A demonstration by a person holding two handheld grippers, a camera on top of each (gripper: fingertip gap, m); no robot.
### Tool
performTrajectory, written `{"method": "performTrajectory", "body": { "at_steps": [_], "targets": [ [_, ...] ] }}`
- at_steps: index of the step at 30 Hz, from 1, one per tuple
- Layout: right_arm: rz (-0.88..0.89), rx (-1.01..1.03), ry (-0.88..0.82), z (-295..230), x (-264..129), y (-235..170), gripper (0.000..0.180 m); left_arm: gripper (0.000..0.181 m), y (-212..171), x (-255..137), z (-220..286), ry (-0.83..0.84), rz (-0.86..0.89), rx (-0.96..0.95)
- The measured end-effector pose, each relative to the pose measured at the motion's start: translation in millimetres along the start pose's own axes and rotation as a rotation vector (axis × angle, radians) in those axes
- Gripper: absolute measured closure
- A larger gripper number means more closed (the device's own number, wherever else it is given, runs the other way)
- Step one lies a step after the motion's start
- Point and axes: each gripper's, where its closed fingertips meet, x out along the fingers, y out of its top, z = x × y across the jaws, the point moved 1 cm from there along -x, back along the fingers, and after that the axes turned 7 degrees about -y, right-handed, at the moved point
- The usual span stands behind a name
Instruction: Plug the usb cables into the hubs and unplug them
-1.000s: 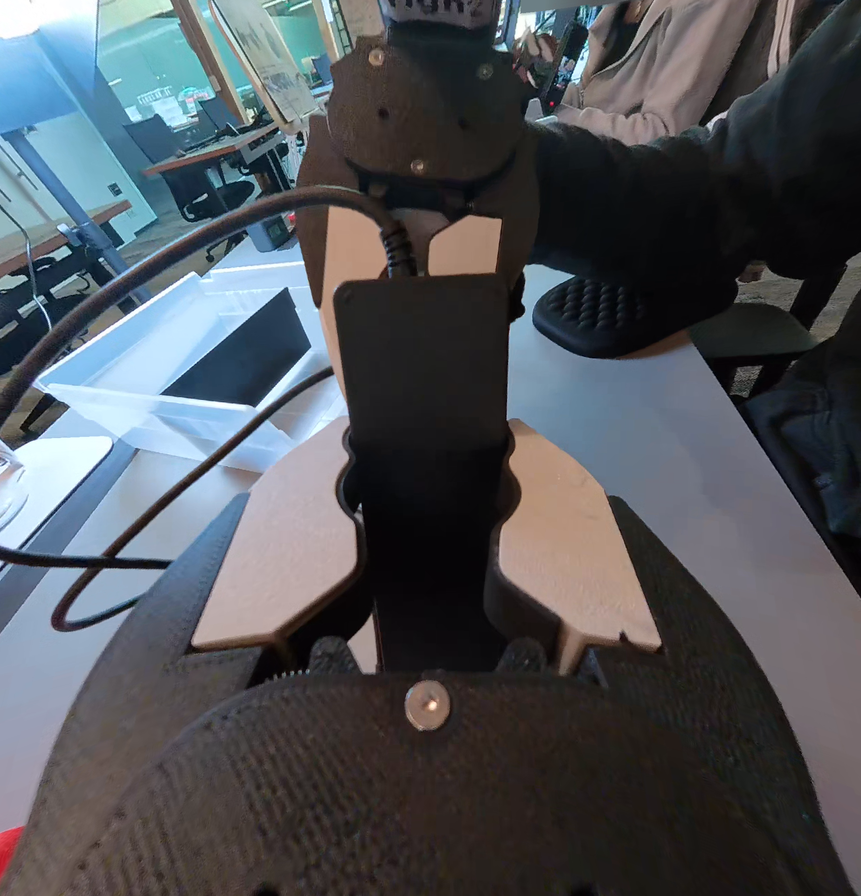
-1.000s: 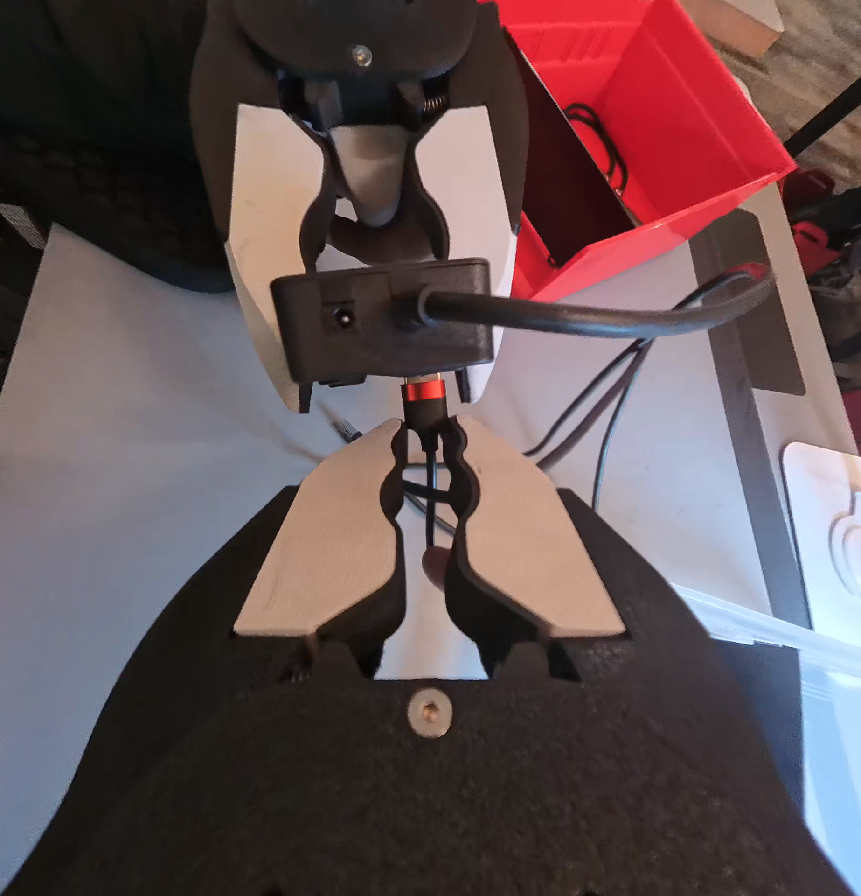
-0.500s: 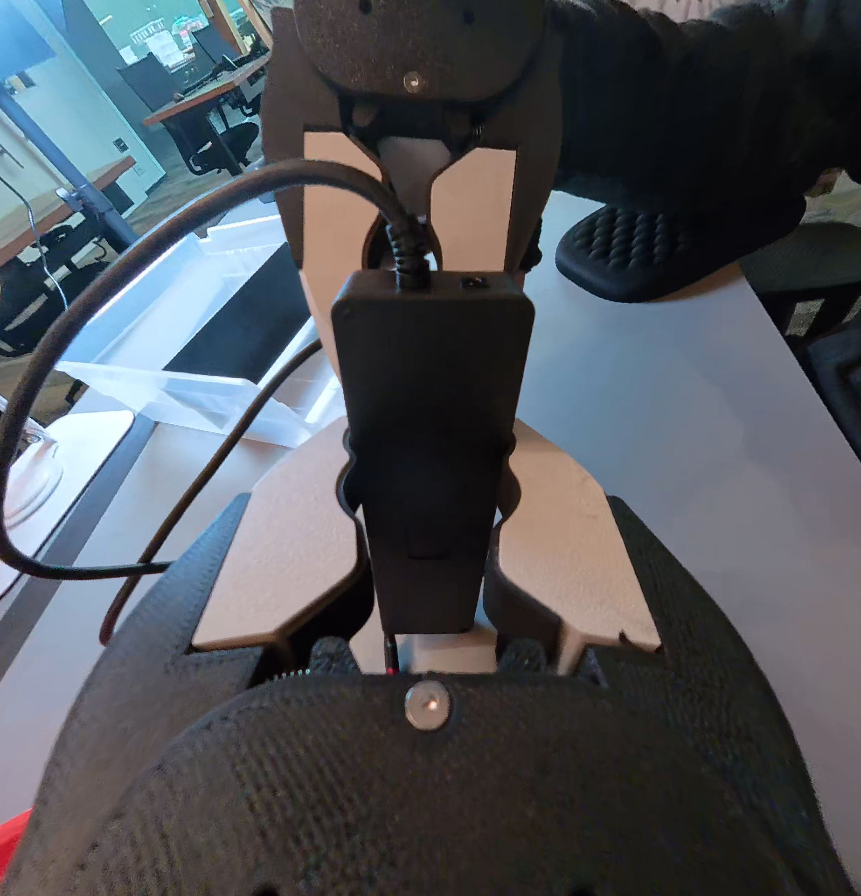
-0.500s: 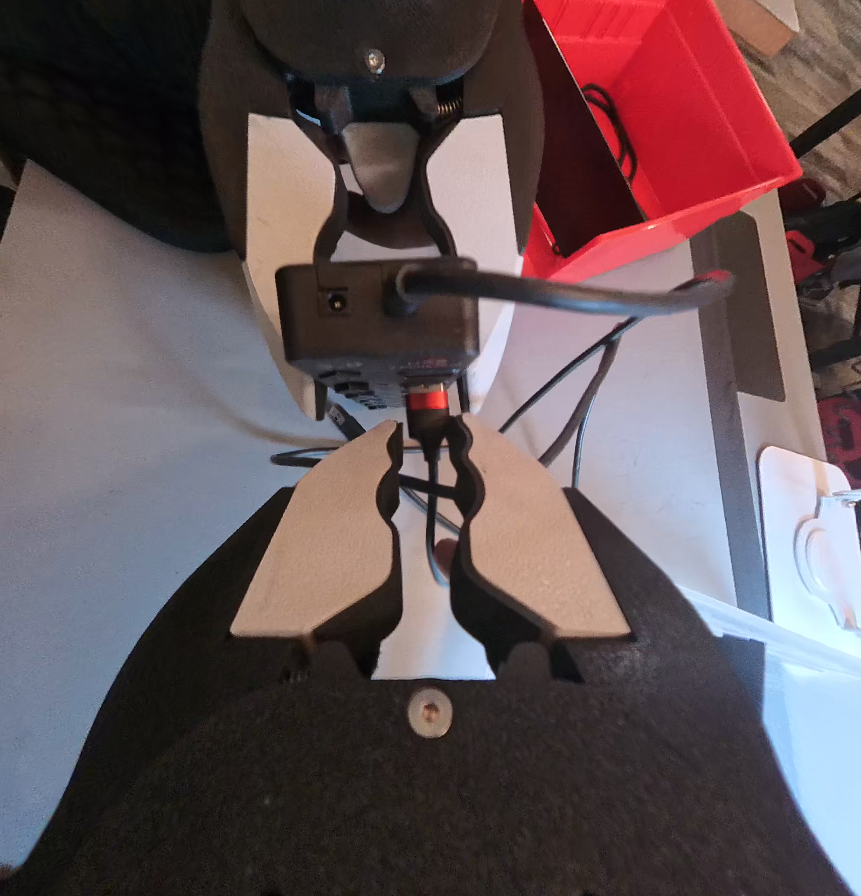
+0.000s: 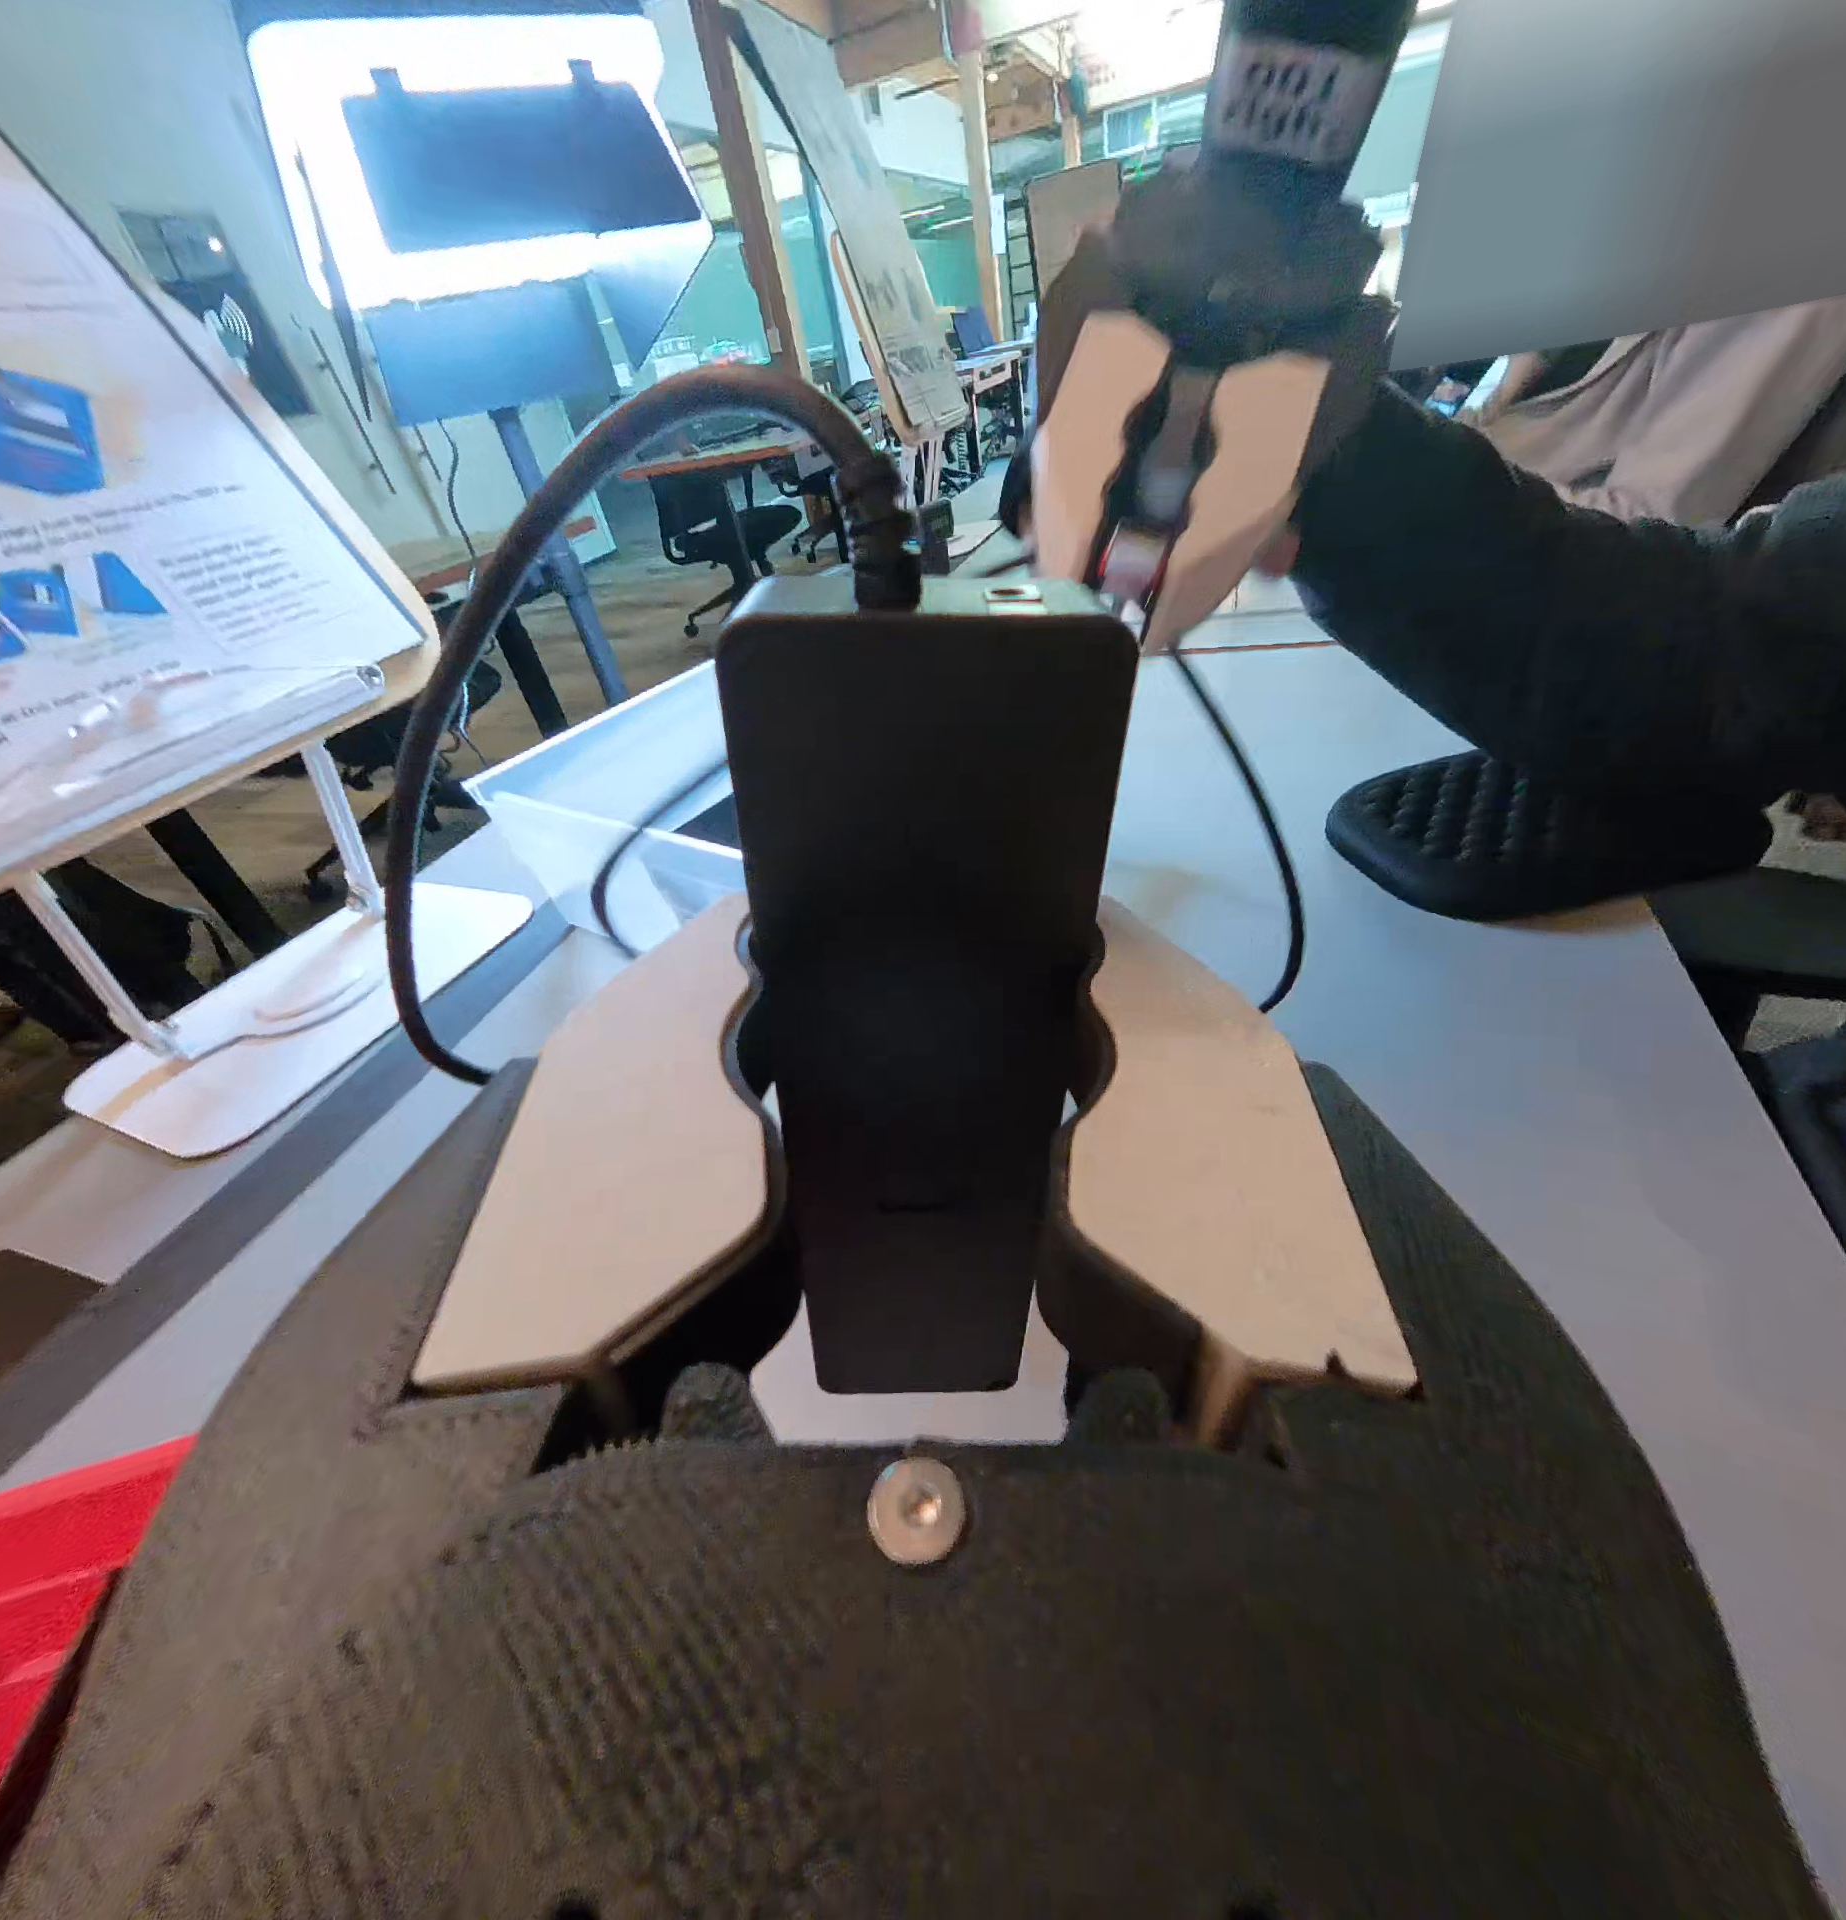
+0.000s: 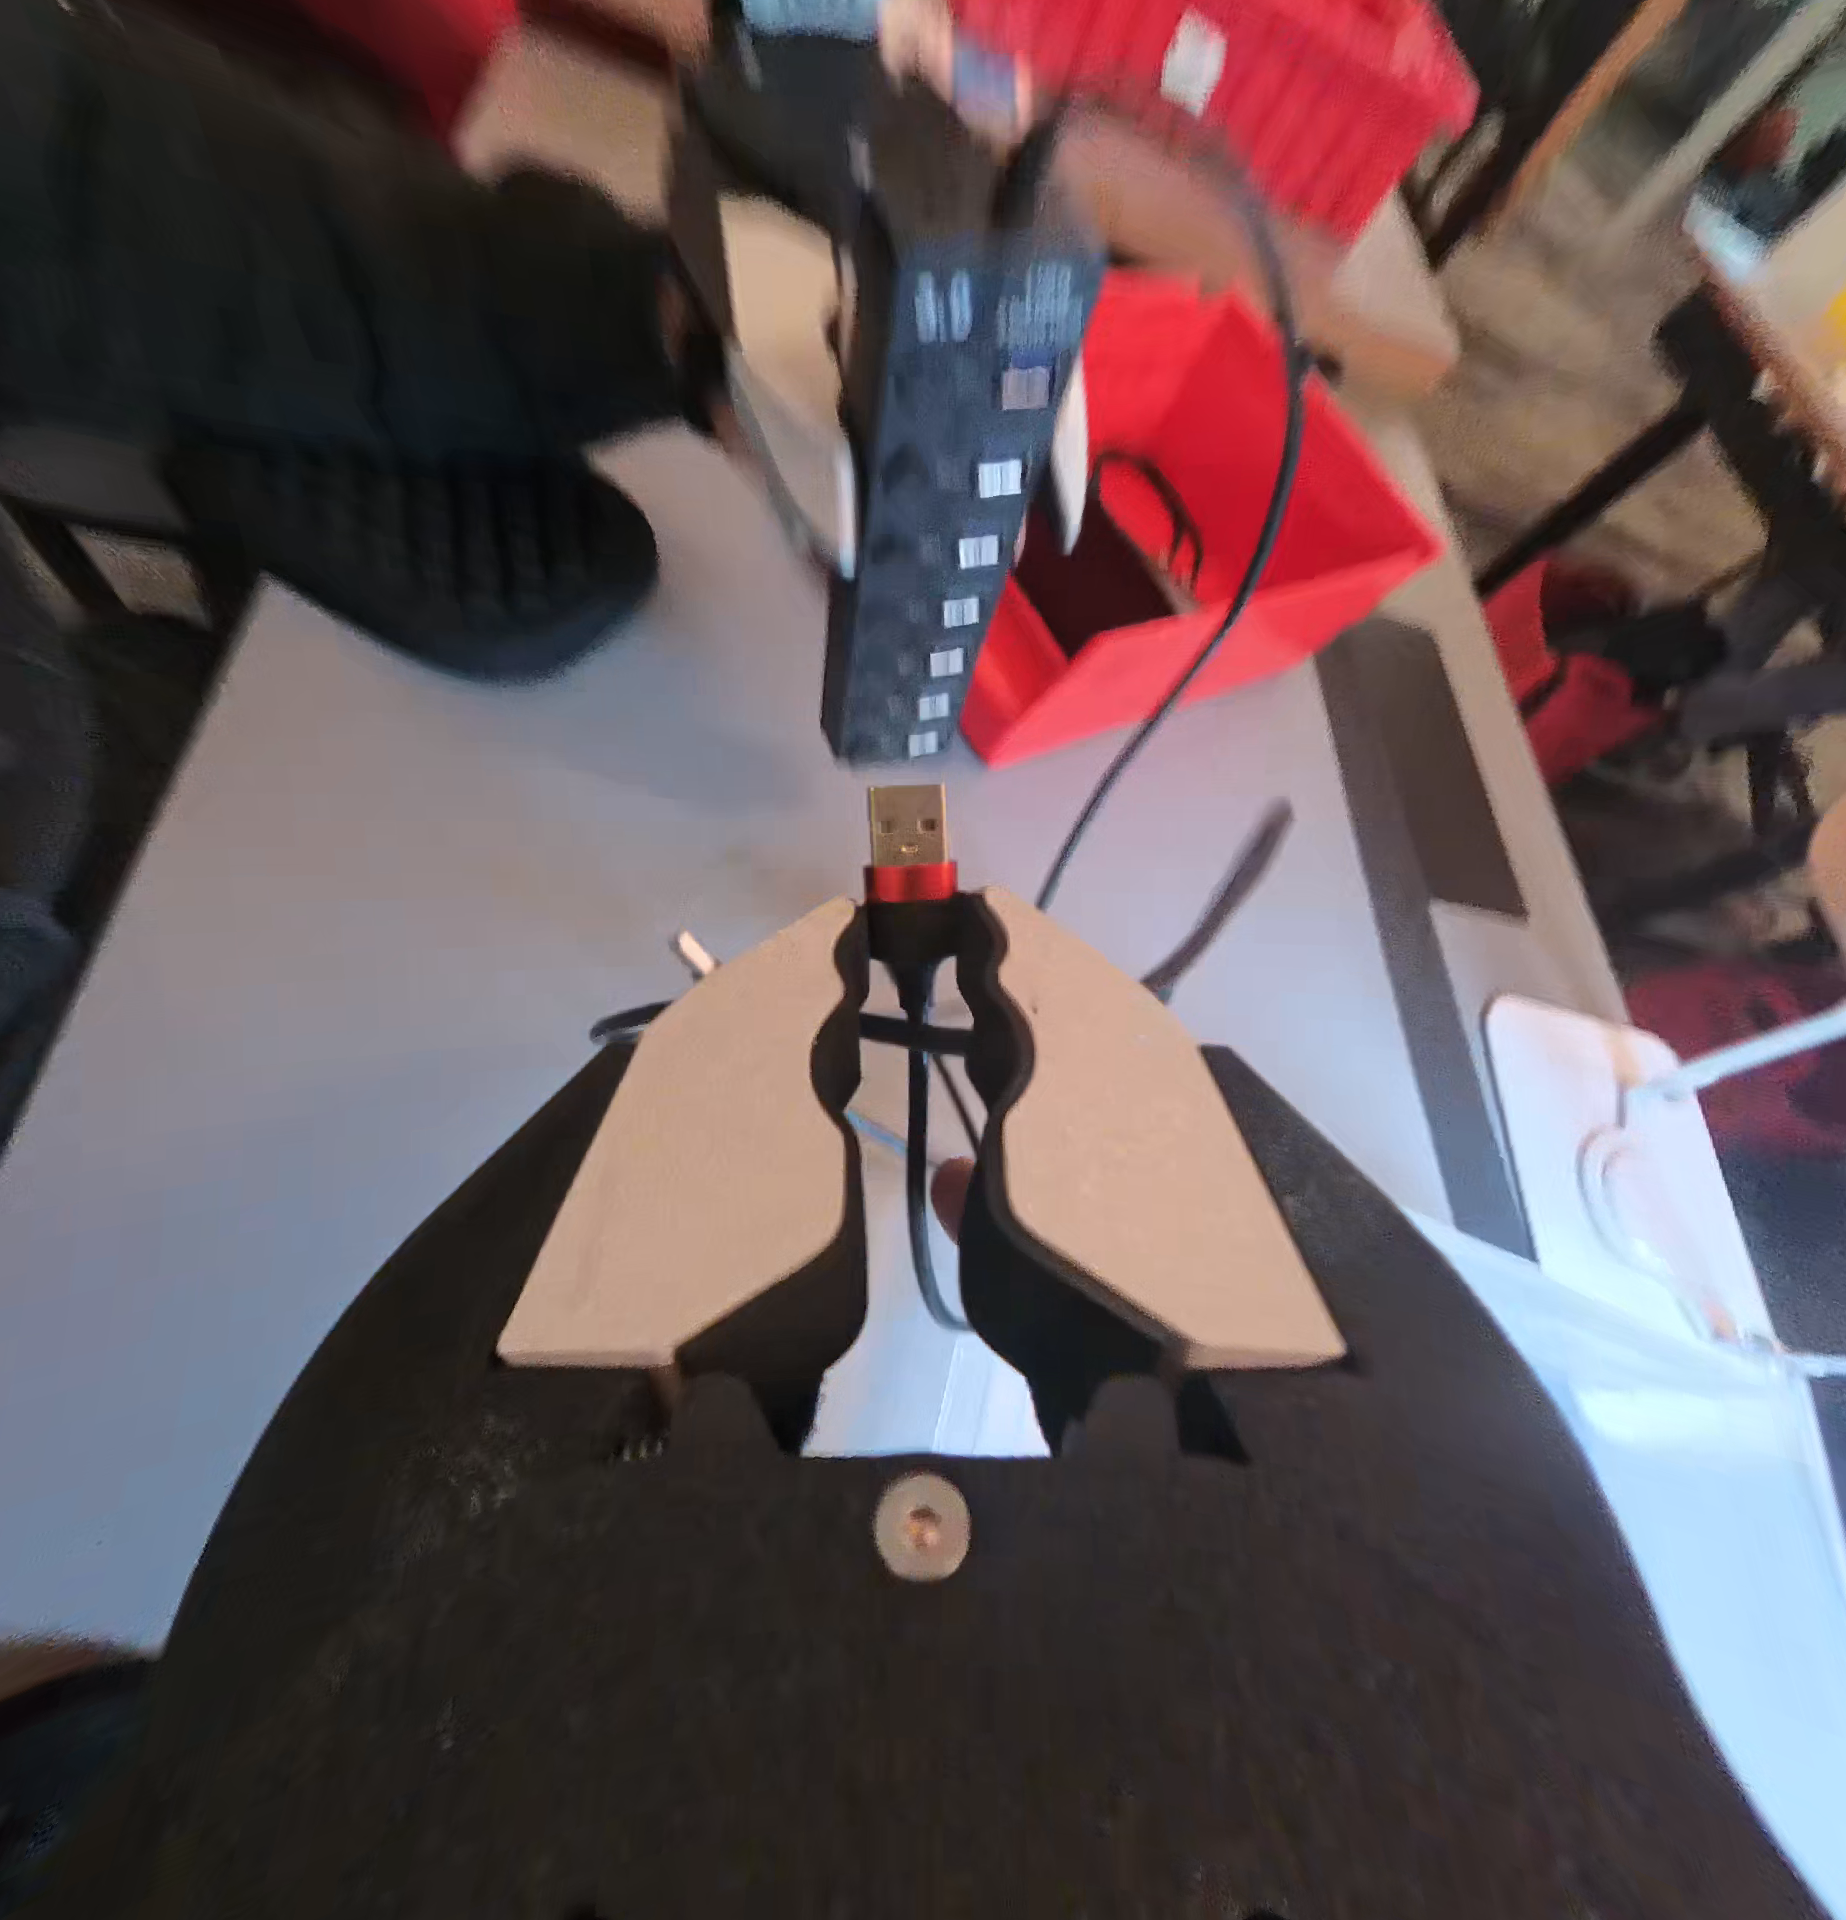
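Printed text and blue pictures are carried by the tilted white sign board in a clear acrylic stand (image 5: 119, 499), and small blurred markings by the long black USB hub (image 6: 950, 468); none is legible.

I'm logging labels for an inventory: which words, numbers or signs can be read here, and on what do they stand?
Sign on the clear stand: print too blurred to read.
Label atop the right gripper: white letters, which I won't copy out.
Hub face: markings by the ports, blurred.
Leaning board behind: print too small.
Plug: no writing seen.
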Motion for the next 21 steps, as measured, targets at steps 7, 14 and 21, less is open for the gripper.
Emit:
{"method": "performTrajectory", "body": {
  "at_steps": [7, 14, 21],
  "targets": [
    [0.245, 0.014, 0.028, 2.6, -48.4, 33.2, 0.164, 0.126, -31.1, 24.9, 0.6, -0.01, -0.096, -0.085],
    [0.341, -0.023, 0.112, -12.7, -70.9, 45.8, 0.164, 0.126, -57.9, 37.8, 2.0, -0.018, -0.196, -0.14],
    [1.044, 0.213, 0.204, 11.4, -150.7, 96.1, 0.164, 0.127, -61.2, 40.5, 5.3, -0.028, -0.211, -0.141]
  ]
}}
